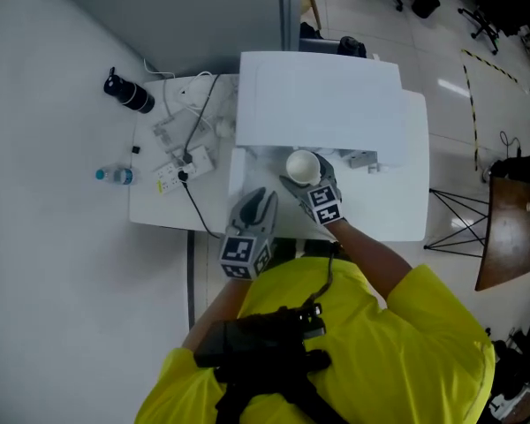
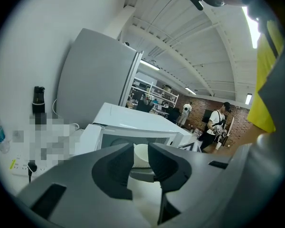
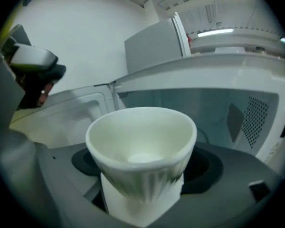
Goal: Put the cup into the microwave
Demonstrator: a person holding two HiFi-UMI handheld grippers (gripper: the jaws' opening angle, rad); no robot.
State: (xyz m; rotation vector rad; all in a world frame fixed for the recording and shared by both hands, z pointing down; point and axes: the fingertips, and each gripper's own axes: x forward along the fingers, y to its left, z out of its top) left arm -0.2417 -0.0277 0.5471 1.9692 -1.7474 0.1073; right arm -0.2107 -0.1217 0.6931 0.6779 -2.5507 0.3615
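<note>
At the mouth of the open microwave (image 3: 213, 113), the cup (image 3: 141, 146) sat upright in my right gripper (image 1: 307, 181). The jaws were spread wide and clamped on its ribbed lower wall, and the cup looked empty. It was just in front of the cavity, not yet set down inside. To do this well, I judged I should go in low and straight, keeping the rim clear of the upper frame and the swung-out door (image 3: 66, 120). I should let go only once the base rested flat. My left gripper (image 1: 256, 206) hung near the table (image 1: 159, 206) edge, jaws slightly apart, holding nothing.
</note>
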